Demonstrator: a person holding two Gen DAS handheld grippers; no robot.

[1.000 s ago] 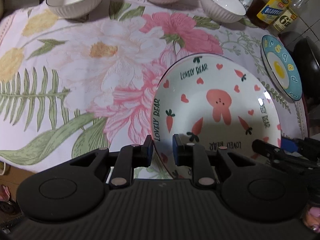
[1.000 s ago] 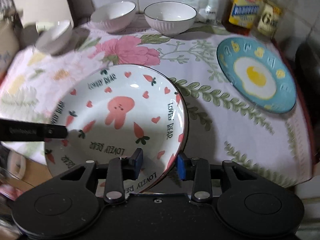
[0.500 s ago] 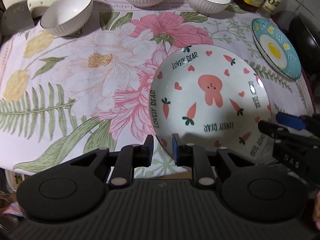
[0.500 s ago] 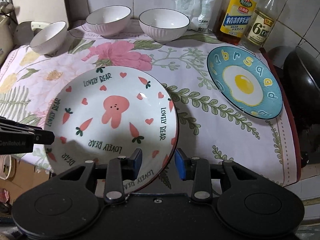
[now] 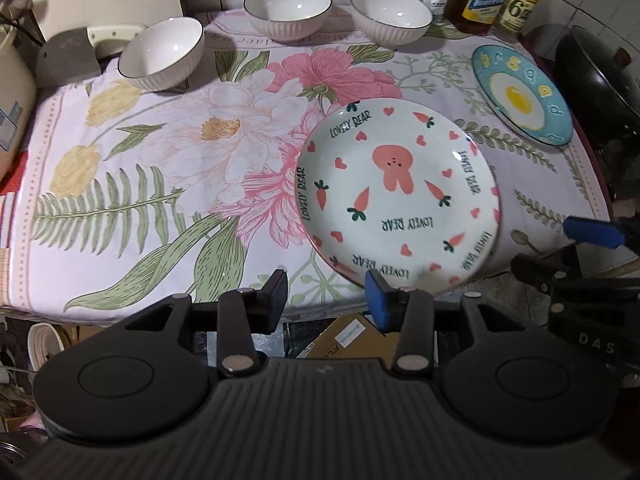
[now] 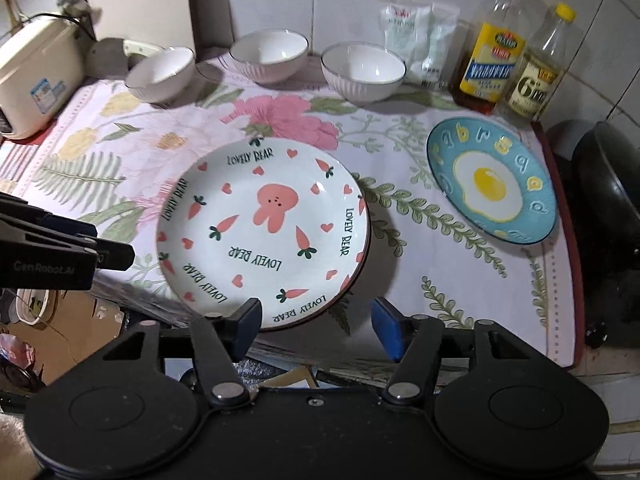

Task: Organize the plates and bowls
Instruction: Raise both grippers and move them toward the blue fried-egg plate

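A: How do your jaws stand now?

B: Both pairs are opening, and nothing is between them. The left gripper (image 5: 326, 294) hangs just off the near edge of the tablecloth (image 5: 132, 184). The right gripper (image 6: 316, 326) hangs at 6 o'clock of the rabbit plate (image 6: 262, 232), and its pads do not press the rim.

A: Where does the plate lie?

B: It lies flat on the cloth near the front edge. The blue egg plate (image 6: 492, 180) lies apart from it at 2 o'clock. Three white bowls (image 6: 362, 70) stand in a row at 12 o'clock, by the tiled wall.

A: How will the plate handle?

B: I judge it glazed ceramic: stiff, rather heavy and slippery, and it will chip if you drop it. Take it at the rim, at 6 o'clock, one pad over the lip and one under. Support the other side with your second gripper, because one pinch on such a wide plate can let it tilt. For a bowl, pinch the wall at the rim.
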